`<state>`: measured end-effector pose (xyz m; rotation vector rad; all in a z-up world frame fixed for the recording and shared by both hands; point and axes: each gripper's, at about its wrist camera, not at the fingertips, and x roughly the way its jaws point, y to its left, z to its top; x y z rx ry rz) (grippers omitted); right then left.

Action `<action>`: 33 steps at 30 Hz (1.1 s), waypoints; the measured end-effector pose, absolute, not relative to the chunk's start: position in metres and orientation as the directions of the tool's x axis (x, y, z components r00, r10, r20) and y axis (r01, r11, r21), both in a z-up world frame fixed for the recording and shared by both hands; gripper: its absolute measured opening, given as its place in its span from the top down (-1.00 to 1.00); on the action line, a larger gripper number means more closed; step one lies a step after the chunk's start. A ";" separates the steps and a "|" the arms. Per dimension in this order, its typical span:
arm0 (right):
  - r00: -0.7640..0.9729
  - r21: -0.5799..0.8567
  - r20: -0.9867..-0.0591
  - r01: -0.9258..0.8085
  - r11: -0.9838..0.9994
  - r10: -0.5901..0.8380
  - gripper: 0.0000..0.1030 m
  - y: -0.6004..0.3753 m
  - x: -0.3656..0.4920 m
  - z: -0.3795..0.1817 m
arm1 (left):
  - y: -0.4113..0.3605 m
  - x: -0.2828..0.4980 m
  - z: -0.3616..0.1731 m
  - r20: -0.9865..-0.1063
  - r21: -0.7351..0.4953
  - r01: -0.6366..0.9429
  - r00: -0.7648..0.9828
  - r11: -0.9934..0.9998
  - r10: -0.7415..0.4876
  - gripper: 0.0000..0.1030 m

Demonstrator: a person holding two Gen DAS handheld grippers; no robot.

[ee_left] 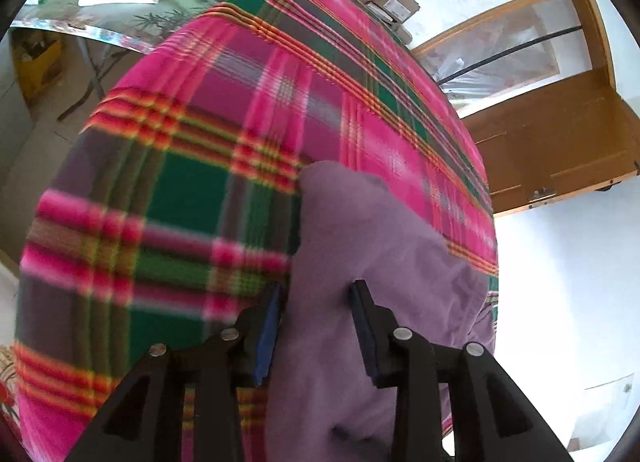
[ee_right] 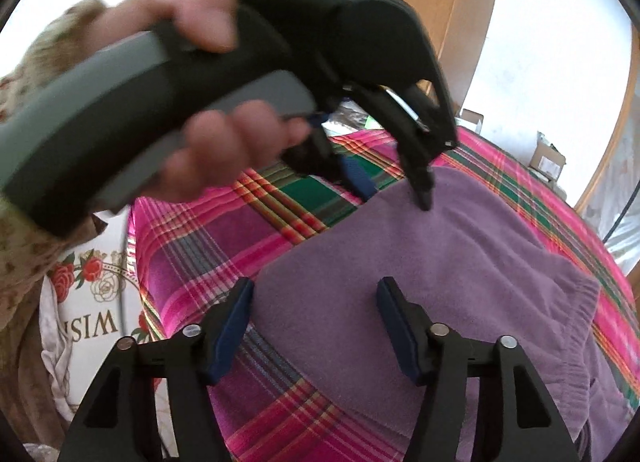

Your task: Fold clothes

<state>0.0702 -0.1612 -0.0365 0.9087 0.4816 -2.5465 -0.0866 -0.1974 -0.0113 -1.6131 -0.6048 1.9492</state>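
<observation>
My left gripper has its blue-padded jaws spread, a bunched ridge of the soft purple fleece garment rising between them without being pinched. My right gripper is spread too, above the same garment, which lies flat and folded on the pink, green and orange plaid woven blanket. Only the right view shows my hand on the left tool's grey handle, its tip touching the fleece; only the left view shows a glossy table beyond.
</observation>
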 end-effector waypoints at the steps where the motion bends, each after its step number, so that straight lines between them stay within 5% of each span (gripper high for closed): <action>1: -0.710 -0.182 -0.658 0.472 -0.863 -0.250 -0.08 -0.160 0.070 -0.037 | -0.196 -0.091 -0.013 -0.737 -0.653 -0.105 -0.140 -0.750 0.661 0.31; 11: -0.714 -0.186 -0.659 0.459 -0.869 -0.237 0.55 -0.150 0.060 -0.038 | -0.188 -0.103 -0.022 -0.718 -0.682 -0.058 -0.134 -0.729 0.683 0.48; 19: -0.731 -0.167 -0.631 0.454 -0.875 -0.259 0.64 -0.142 0.057 -0.025 | -0.182 -0.100 -0.005 -0.715 -0.679 -0.063 -0.168 -0.731 0.679 0.70; 33: -0.716 -0.050 -0.603 0.473 -0.880 -0.351 0.65 -0.144 0.039 -0.011 | -0.199 -0.084 0.024 -0.739 -0.636 -0.073 -0.226 -0.768 0.634 0.72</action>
